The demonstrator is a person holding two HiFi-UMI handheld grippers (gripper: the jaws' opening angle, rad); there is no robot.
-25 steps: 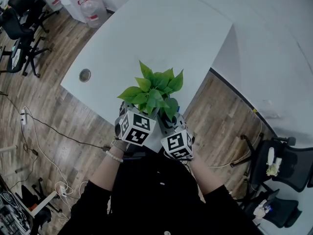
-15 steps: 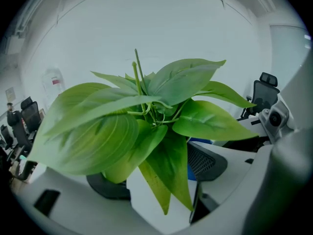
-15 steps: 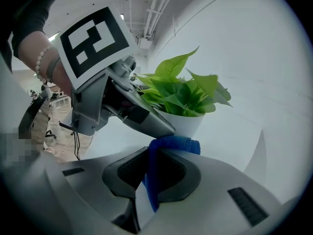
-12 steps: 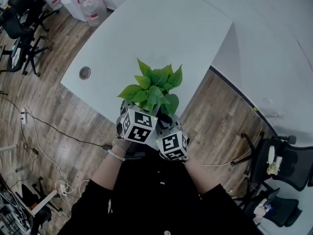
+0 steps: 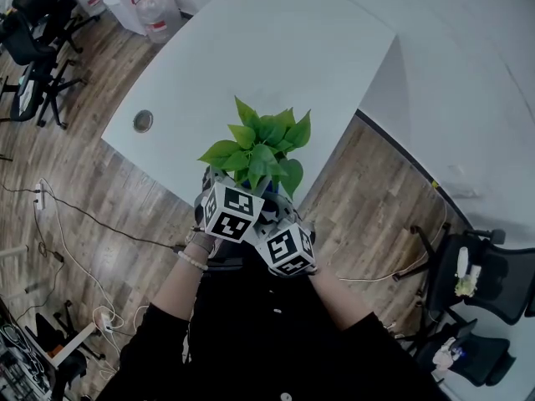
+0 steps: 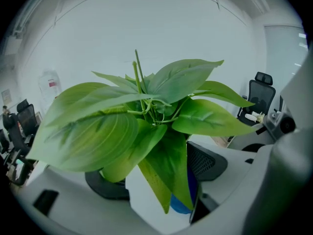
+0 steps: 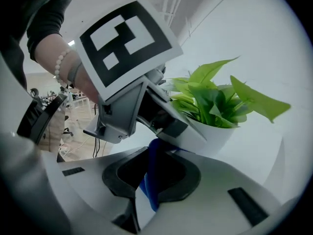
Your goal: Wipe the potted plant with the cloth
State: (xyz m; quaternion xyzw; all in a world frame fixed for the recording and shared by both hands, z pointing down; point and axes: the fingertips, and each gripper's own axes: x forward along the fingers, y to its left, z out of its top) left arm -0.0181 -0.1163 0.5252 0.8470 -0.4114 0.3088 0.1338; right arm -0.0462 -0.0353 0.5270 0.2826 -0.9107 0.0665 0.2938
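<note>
Plant: broad green leaves, upright in a white pot, at the near edge of the table, right in front of me.
Left gripper: my jaws stand wide apart, one on each side of the pot, clasping it; the leaves fill most of this gripper's view.
Right gripper: my jaws are closed on a blue cloth, pinched between the pads; it sits low beside the pot, just under my left gripper.
Table: white, with a round grommet near its left edge; a second white top adjoins it at the right.
Floor: wood planks, with cables trailing at the left.
Room: black office chairs at the upper left, another chair at the right, and water bottles by the wall at the top.
</note>
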